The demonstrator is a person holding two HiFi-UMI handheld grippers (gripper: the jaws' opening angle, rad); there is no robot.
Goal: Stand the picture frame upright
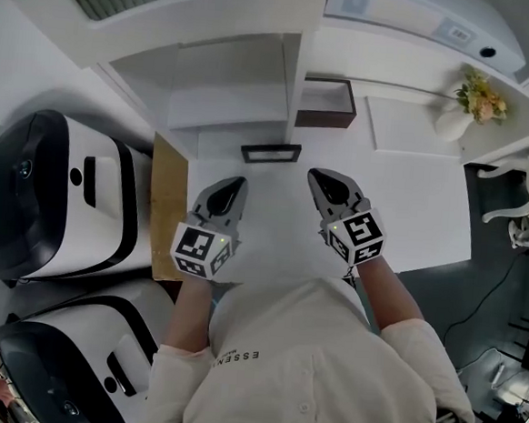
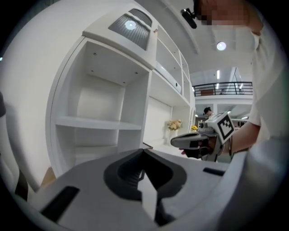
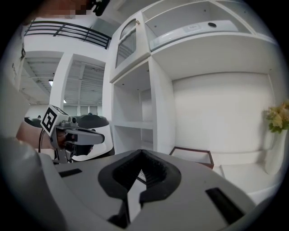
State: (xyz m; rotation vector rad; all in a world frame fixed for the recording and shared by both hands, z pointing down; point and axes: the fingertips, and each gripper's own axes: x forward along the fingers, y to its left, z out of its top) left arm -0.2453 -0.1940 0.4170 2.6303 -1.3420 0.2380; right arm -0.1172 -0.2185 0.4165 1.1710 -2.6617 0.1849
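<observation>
A small dark picture frame (image 1: 271,152) lies flat on the white table (image 1: 411,208), near the foot of the shelf unit. My left gripper (image 1: 234,187) hovers a short way in front of it and to its left, jaws shut with nothing between them. My right gripper (image 1: 317,176) is just to the frame's front right, also shut and empty. Neither touches the frame. In the left gripper view the closed left gripper (image 2: 144,155) fills the foreground, with the right gripper (image 2: 192,140) beyond it. In the right gripper view the closed right gripper (image 3: 142,155) points toward the shelves, with the left gripper (image 3: 86,135) at the left.
A dark brown open box (image 1: 326,103) stands behind the frame to the right. A vase of flowers (image 1: 474,102) sits at the back right. A wooden board (image 1: 167,203) and two white-and-black machines (image 1: 56,199) line the left. White shelves (image 1: 228,94) rise behind.
</observation>
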